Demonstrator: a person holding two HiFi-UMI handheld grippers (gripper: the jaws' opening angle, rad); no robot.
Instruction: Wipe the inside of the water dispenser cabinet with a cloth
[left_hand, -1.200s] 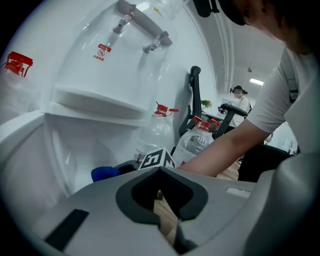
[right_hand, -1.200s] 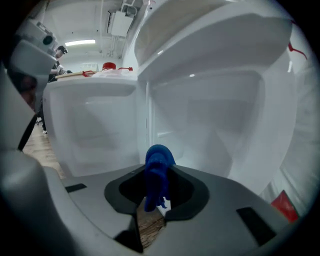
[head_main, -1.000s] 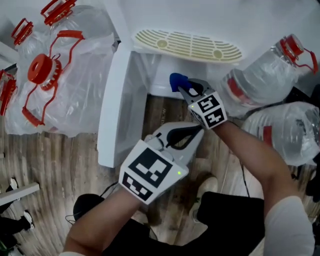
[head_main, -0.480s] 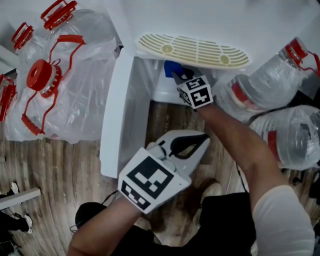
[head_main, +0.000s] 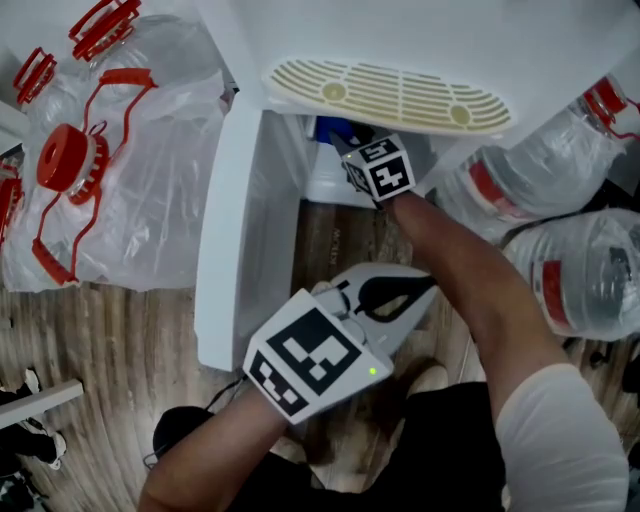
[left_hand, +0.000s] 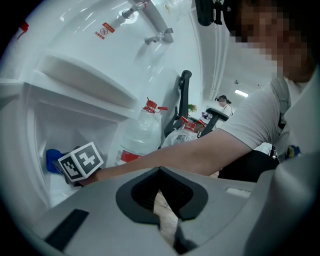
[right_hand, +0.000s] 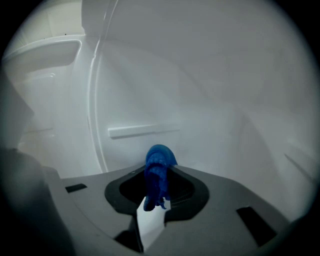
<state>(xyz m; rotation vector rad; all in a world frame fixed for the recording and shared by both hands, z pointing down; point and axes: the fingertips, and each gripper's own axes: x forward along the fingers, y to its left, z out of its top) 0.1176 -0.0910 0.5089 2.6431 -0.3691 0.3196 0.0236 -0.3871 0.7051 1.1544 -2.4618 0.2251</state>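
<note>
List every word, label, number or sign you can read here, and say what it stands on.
No text reads clearly.
Red sticker on the dispenser: a round sign with print beside it, too small to read.
Red bottle label: blurred.
Print on the floor: too faint to read.
Cube on the tongs: square patterns only, no words.

Your head view is bright, evenly lit and sharp. Both gripper views bend and blacken at their rims. Inside the white plastic dispenser cabinet (right_hand: 165, 75), your right view is dim and hazy.
</note>
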